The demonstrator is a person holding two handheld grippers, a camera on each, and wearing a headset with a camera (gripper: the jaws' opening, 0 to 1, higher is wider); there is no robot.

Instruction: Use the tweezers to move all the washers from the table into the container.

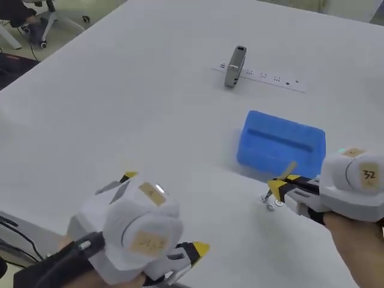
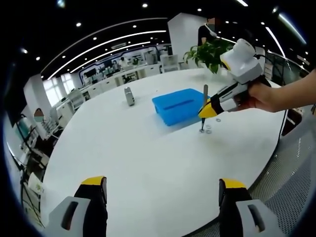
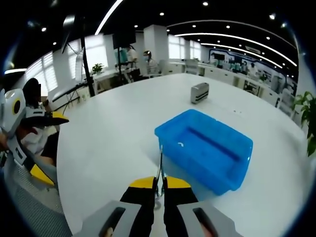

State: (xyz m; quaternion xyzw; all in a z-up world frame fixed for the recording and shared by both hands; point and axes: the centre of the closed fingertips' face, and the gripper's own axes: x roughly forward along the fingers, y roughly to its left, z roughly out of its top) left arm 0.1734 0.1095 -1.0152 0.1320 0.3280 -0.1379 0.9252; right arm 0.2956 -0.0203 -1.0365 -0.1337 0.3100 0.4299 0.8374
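Observation:
My right gripper is shut on a pair of metal tweezers, whose tips point down at the table just in front of the blue container. Two or three small washers lie on the white table by the tips. In the left gripper view the same tweezers stand over the washers, with the container behind. The right gripper view has the tweezers between its closed jaws, near the container. My left gripper is open and empty at the near left.
A white power strip with a grey adapter plugged in lies at the back of the table. The table edge runs close to my left gripper. Office chairs stand beyond the far left corner, and people are in the background.

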